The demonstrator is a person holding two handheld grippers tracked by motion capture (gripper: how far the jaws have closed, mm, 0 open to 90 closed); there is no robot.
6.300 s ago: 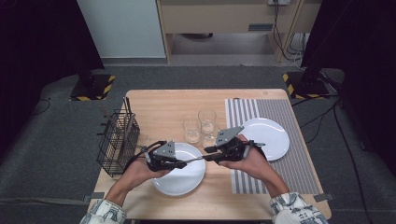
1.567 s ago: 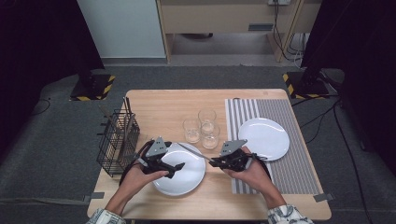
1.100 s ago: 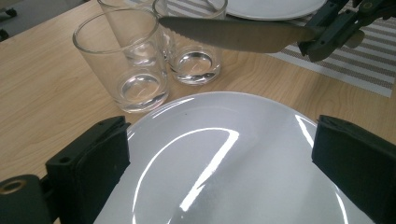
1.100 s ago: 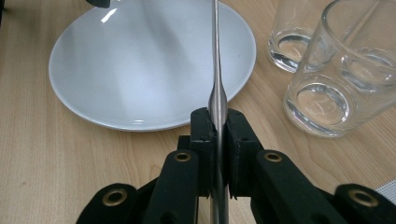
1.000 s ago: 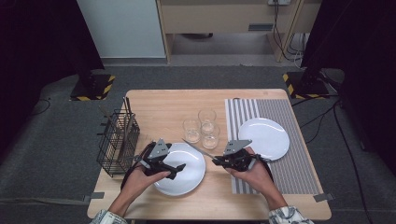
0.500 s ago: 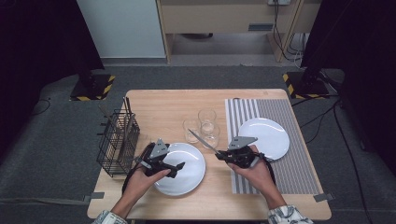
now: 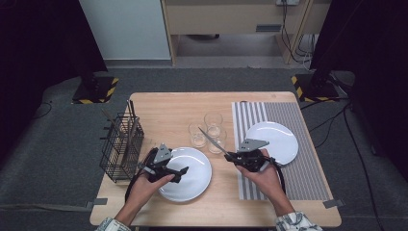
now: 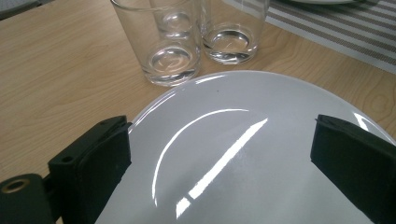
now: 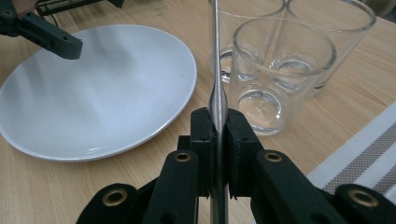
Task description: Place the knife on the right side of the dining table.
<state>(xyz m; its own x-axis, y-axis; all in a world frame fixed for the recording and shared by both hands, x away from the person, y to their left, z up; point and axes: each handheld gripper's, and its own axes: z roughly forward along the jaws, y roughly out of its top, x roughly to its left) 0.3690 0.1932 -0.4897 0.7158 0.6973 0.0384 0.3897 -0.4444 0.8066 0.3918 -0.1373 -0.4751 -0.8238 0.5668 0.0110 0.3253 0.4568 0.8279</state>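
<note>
My right gripper (image 7: 231, 157) (image 9: 217, 119) is shut on a slim silver utensil (image 7: 212, 140) (image 9: 216, 56). The utensil slants up and away to the left, over the three clear glasses (image 7: 213, 121) (image 9: 275, 70); I cannot tell what kind of end it has. My left gripper (image 7: 179, 173) (image 8: 219, 135) stands open just above the near white plate (image 7: 198, 162) (image 8: 233, 158) (image 9: 93, 84), with nothing between its jaws. Both hands rest low at the table's front.
A black wire basket (image 7: 120, 147) with several utensils stands at the table's left edge. A second white plate (image 7: 278, 138) lies on a striped placemat (image 7: 300, 175) at the right. The glasses (image 8: 173, 42) stand just beyond the near plate.
Earlier both grippers held the utensil between them over the near plate. The left one has let go. The right gripper has since swung the utensil's free end up toward the glasses.
</note>
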